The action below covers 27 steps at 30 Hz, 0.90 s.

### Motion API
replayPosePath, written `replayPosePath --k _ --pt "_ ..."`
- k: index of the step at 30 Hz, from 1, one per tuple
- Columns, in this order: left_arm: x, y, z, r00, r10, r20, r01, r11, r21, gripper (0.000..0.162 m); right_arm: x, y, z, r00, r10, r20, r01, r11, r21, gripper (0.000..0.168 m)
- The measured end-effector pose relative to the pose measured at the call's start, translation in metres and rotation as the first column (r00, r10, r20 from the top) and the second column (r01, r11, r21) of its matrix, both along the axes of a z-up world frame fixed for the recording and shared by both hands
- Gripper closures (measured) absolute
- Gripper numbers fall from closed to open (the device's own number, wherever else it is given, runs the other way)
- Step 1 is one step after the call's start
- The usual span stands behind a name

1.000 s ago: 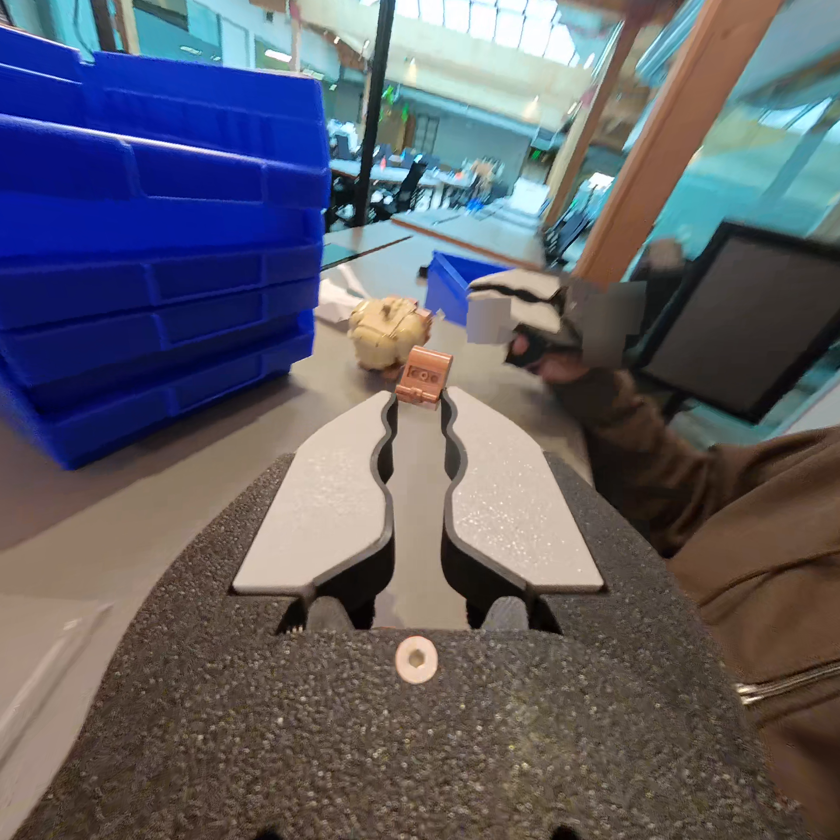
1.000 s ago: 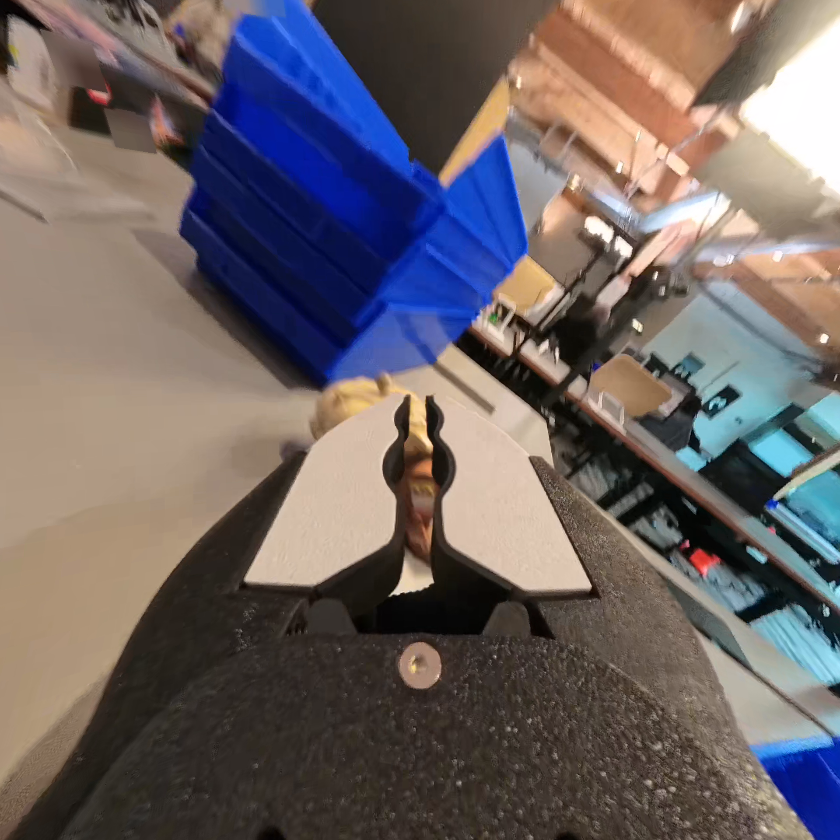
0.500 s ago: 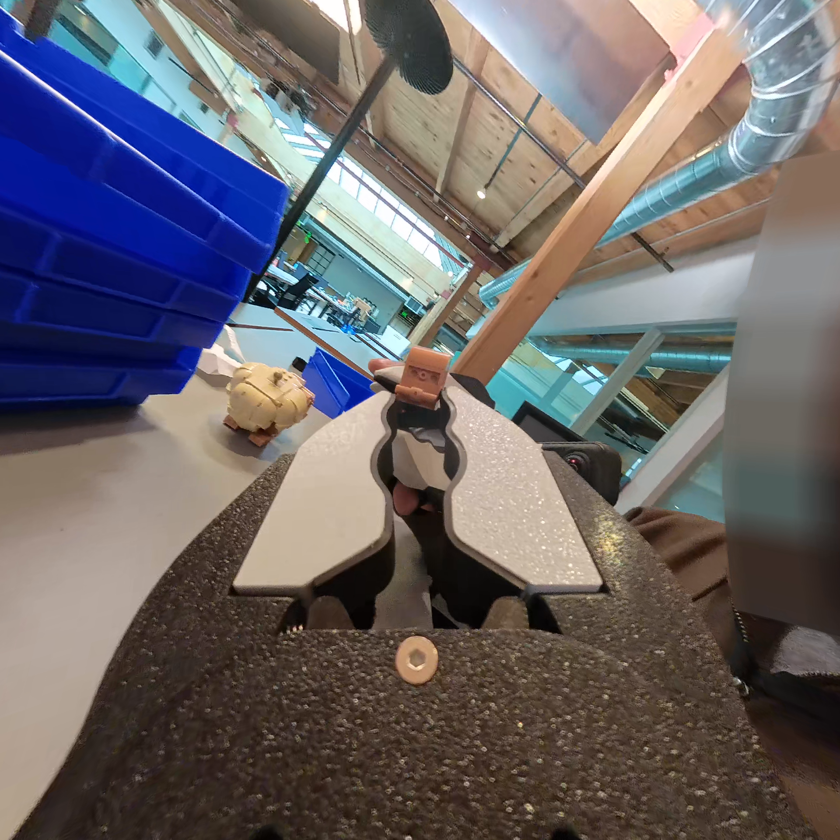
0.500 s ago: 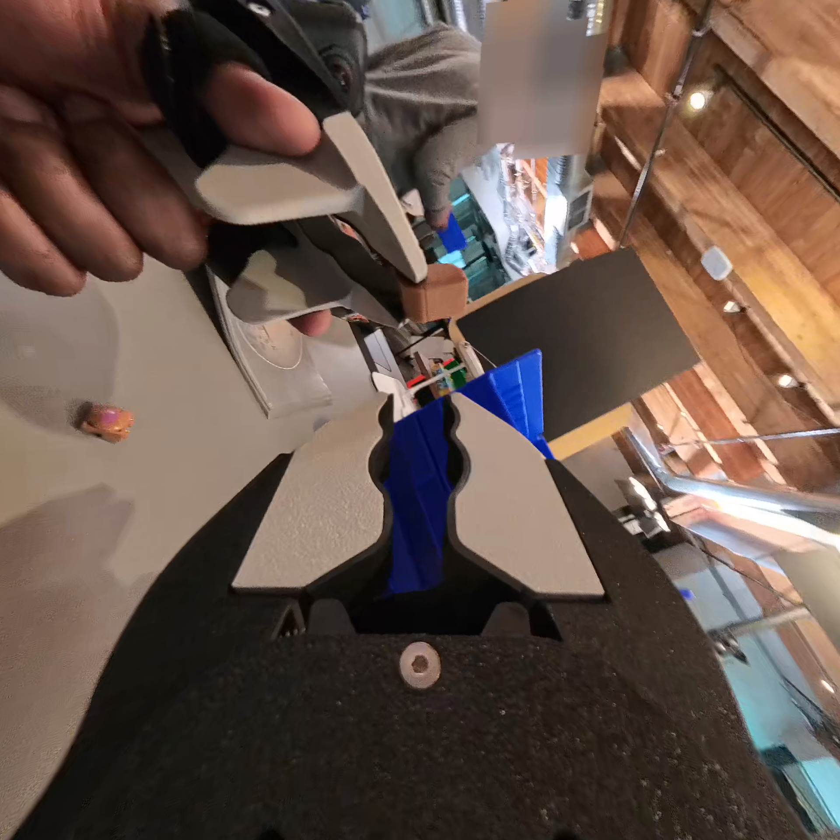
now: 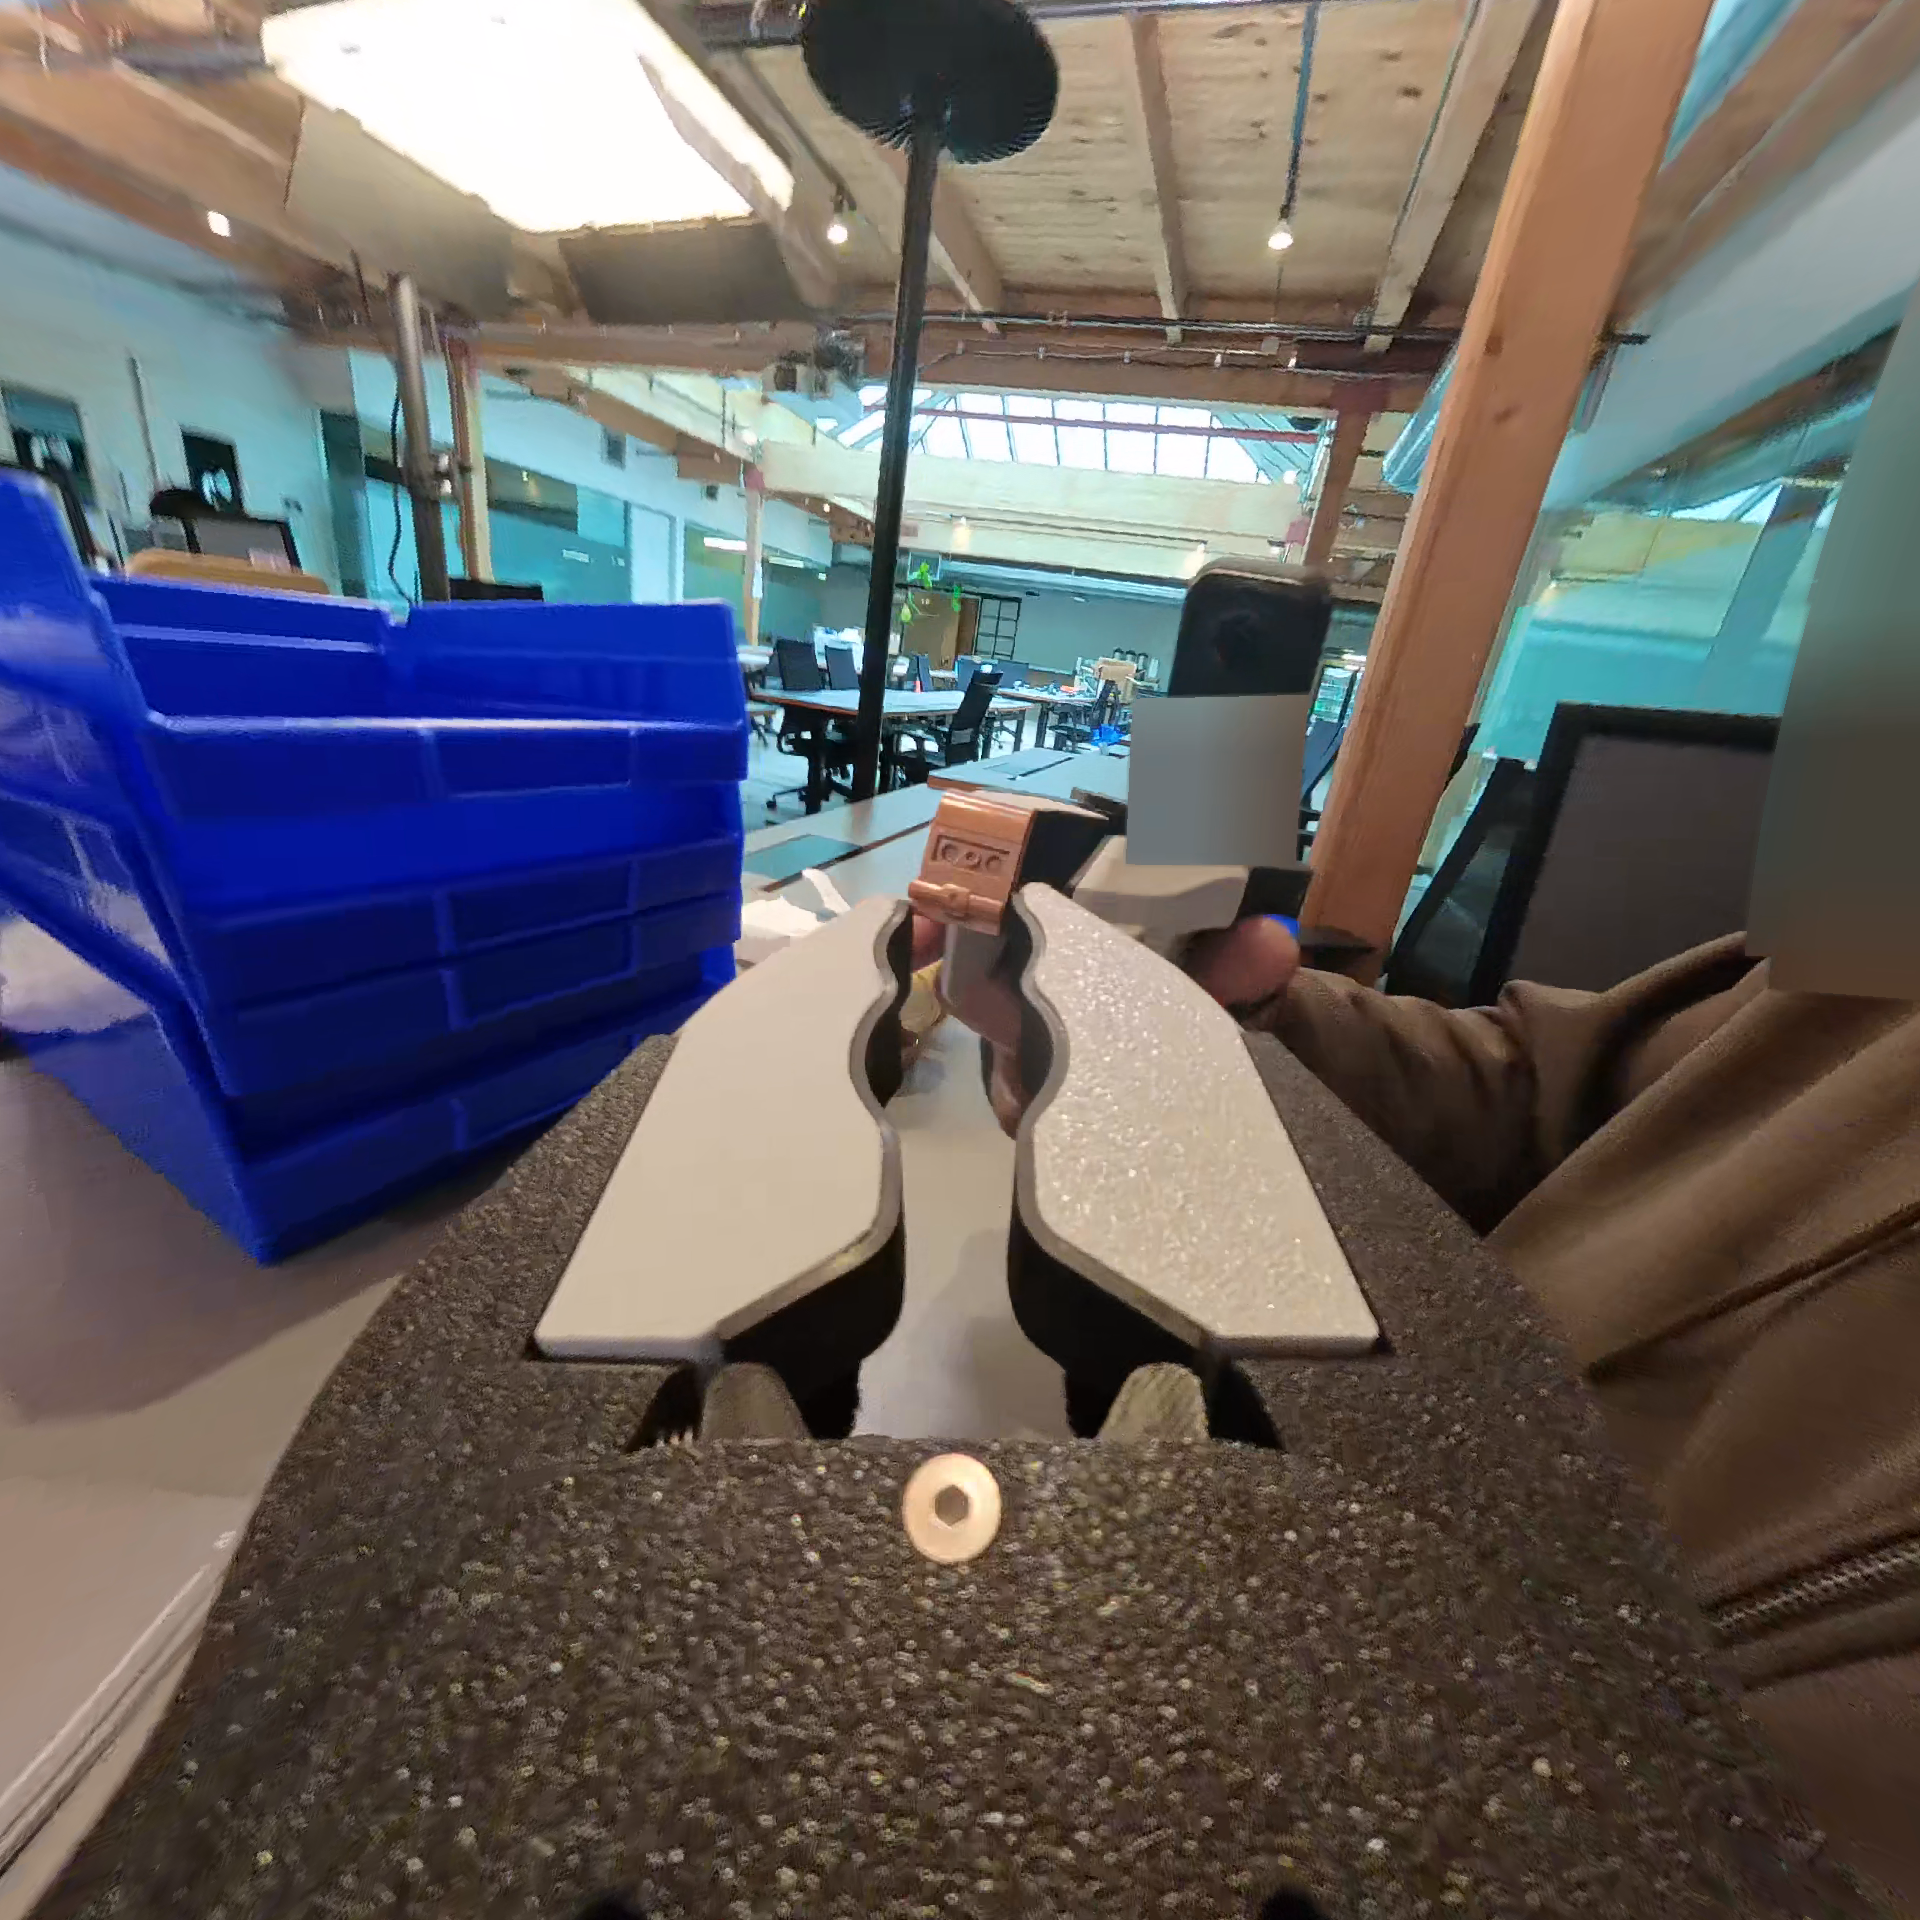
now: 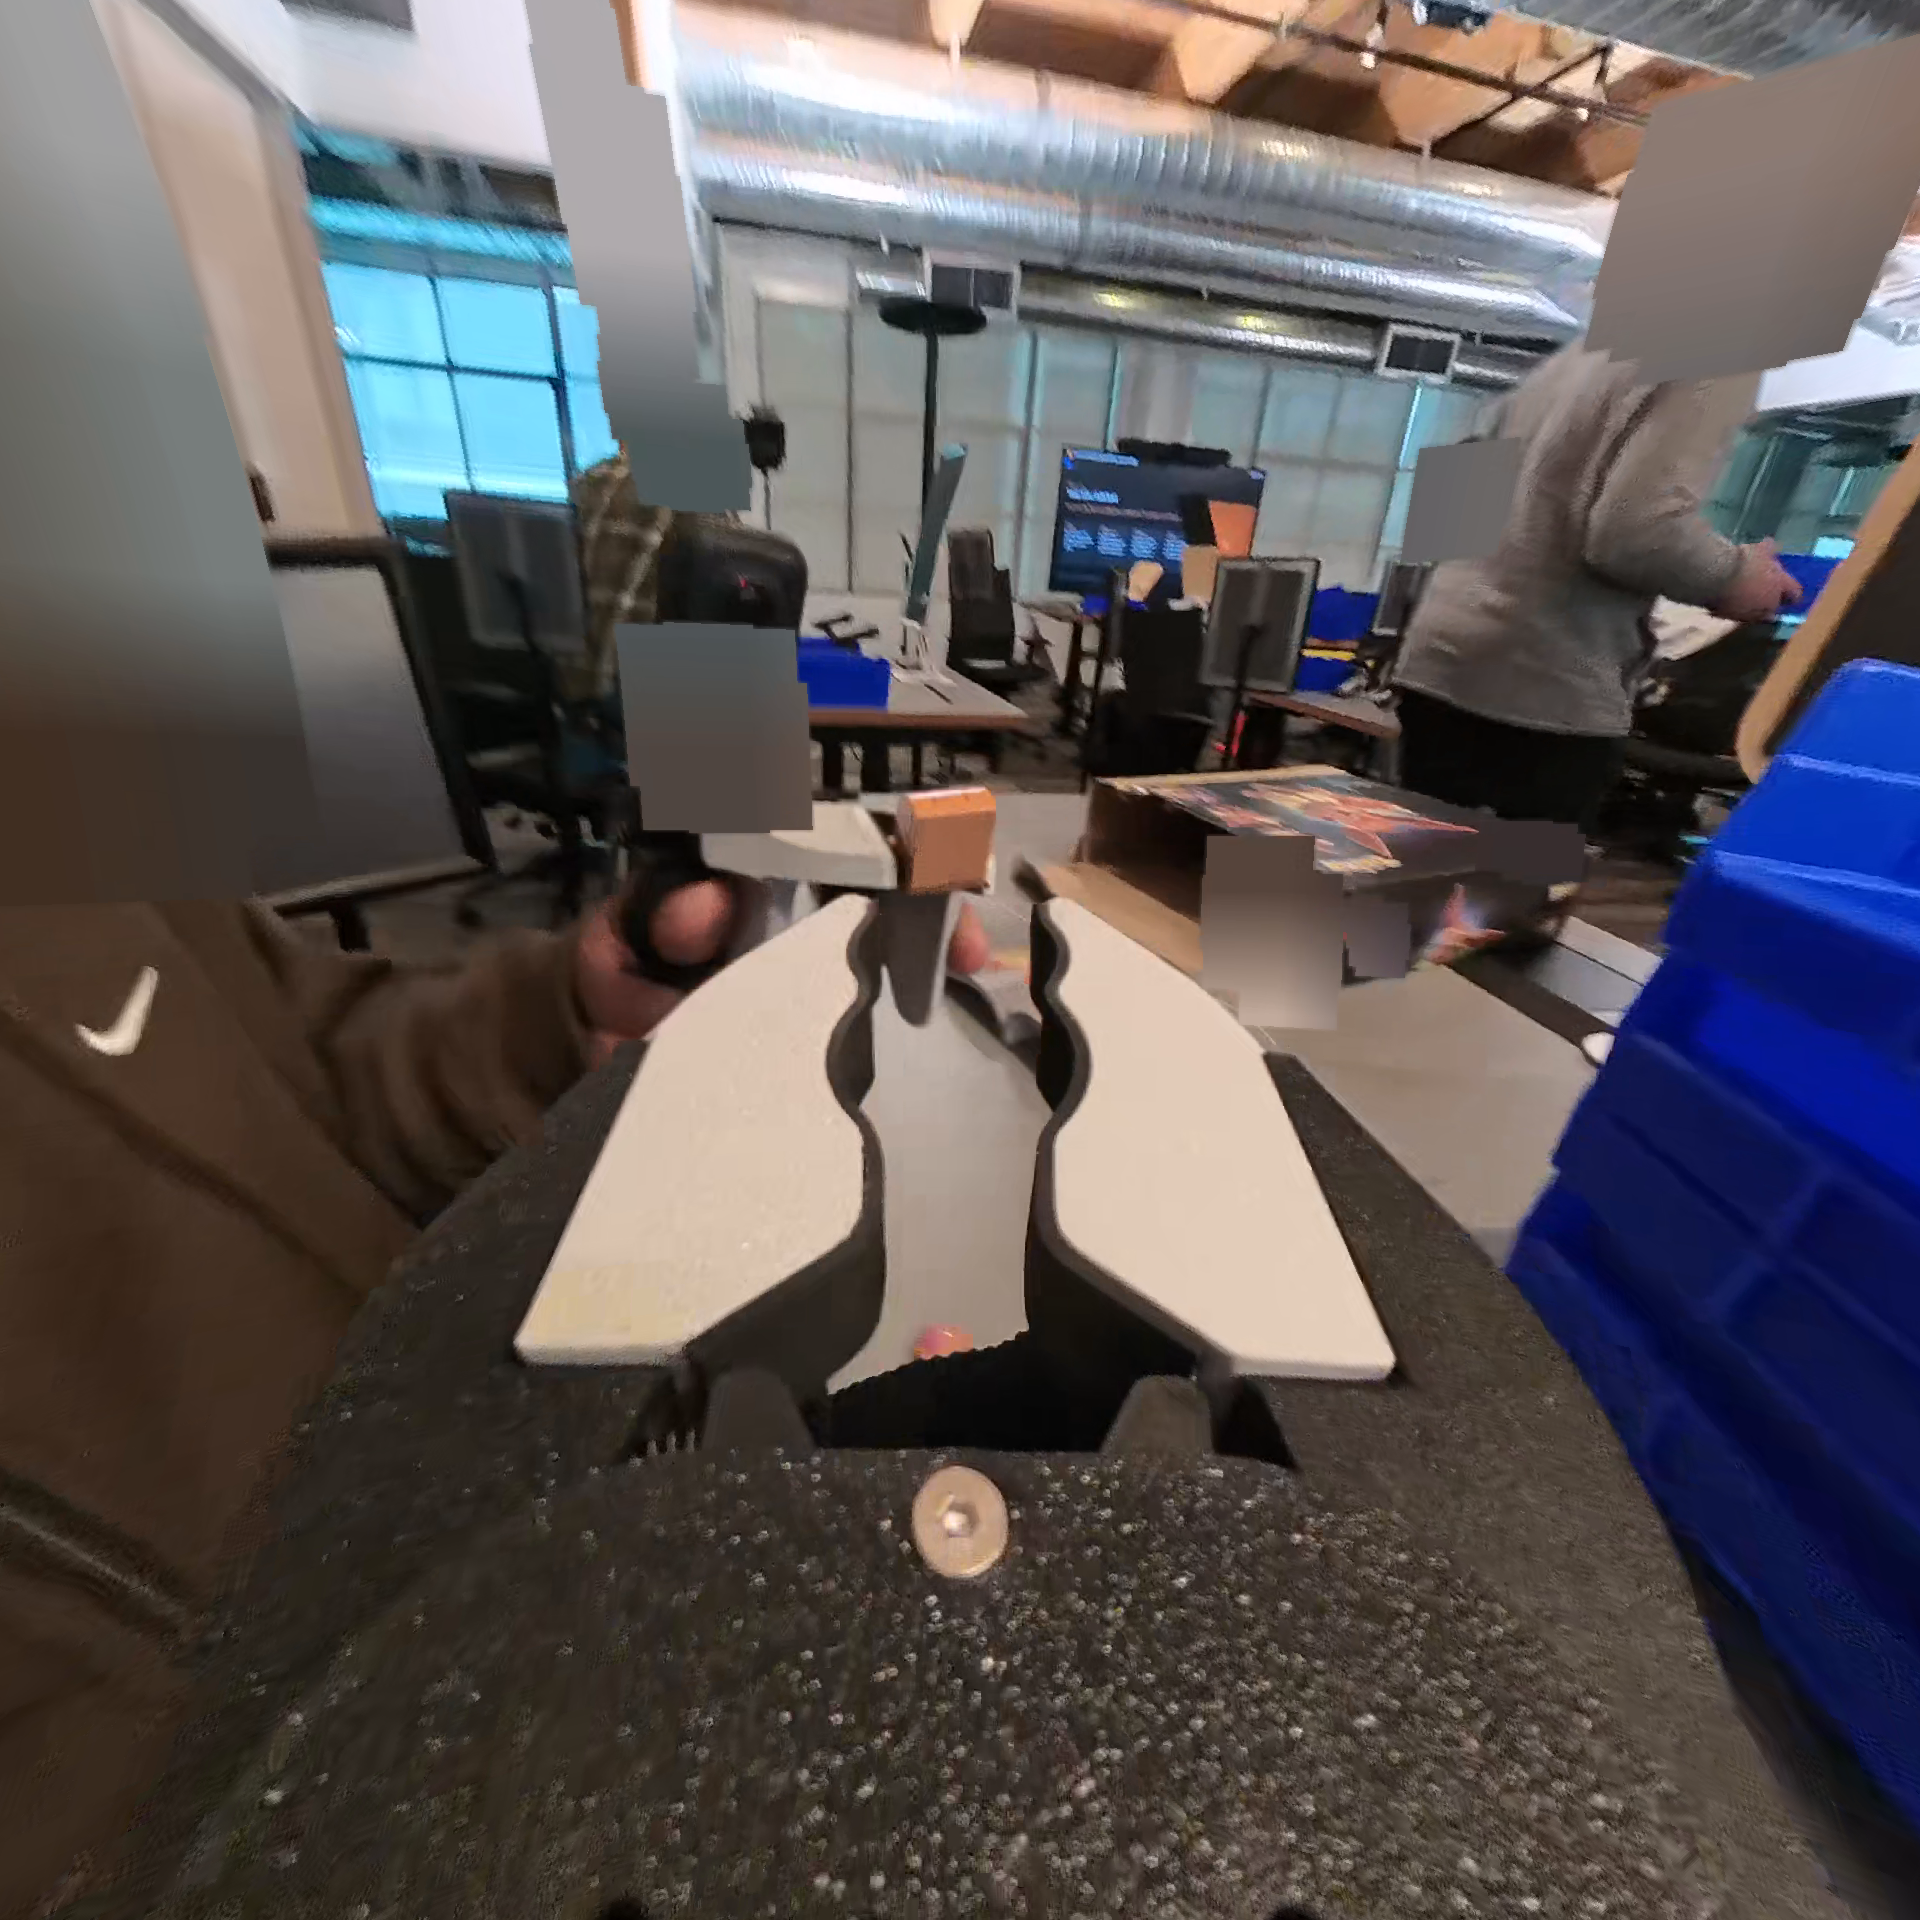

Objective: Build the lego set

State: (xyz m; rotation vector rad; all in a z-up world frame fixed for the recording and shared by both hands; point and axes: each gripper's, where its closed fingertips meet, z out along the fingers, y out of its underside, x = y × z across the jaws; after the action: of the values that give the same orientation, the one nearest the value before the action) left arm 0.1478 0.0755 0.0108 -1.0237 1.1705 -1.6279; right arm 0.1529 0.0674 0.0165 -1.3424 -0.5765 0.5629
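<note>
Holding the small brown plastic lego piece point(image 5: 966, 857) up in the air, your left gripper point(image 5: 961, 909) has its two grey tips closed in narrow on the bottom part of it. The piece is high above the flat grey bench point(image 5: 125, 1299), not lying on it. Your right gripper point(image 6: 951, 912) faces the left one, and its tongs stand wide with nothing in them. The piece sits just past its tips, and I cannot tell if they touch it.

What could go wrong? Only a little bit of the piece is pinched, so a bump from the right gripper could knock it loose. Then it would drop onto the bench and might bounce off the edge. If you close the right tongs from a crooked side, the piece could twist in the left tips. If you let go with the left too soon, it falls.

The piece is short and blocky. From the left wrist view its longer side runs across, from one tip to the other, a little tilted. Its flat face with small round holes looks back at the left camera, and its smooth back looks at the right one.

The stack of big blue plastic bins point(image 5: 416, 883) stands on the bench to the left of your left gripper, and a tiny pink piece point(image 6: 940, 1342) lies on the bench under the right one
</note>
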Motion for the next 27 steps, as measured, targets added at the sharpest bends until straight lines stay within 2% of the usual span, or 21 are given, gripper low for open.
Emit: replayPosePath --k 6,10,17,24,27 --pt "-0.010 -0.020 -0.002 0.998 0.009 0.064 -0.015 0.994 0.107 0.145 -0.016 -0.021 0.004 0.996 0.016 -0.083 -0.011 0.998 0.067 0.142" --pt "-0.003 -0.031 -0.009 0.997 -0.065 0.035 0.061 0.994 0.093 0.145 -0.010 -0.019 -0.001 0.997 -0.018 -0.080 0.022 0.998 0.051 0.142" --pt "-0.002 -0.038 -0.015 0.991 -0.132 0.002 0.132 0.989 0.060 0.145 -0.015 -0.024 -0.003 0.998 0.024 -0.056 -0.022 0.999 0.038 0.150" --pt "-0.005 -0.040 -0.015 0.991 -0.130 0.021 0.129 0.990 0.056 0.143 -0.017 -0.025 -0.006 0.999 0.018 -0.028 -0.017 0.999 0.036 0.152" --pt "-0.004 -0.043 -0.015 0.992 -0.124 0.027 0.122 0.989 0.081 0.137 -0.017 -0.025 -0.009 1.000 0.019 -0.015 -0.019 0.999 0.028 0.152"
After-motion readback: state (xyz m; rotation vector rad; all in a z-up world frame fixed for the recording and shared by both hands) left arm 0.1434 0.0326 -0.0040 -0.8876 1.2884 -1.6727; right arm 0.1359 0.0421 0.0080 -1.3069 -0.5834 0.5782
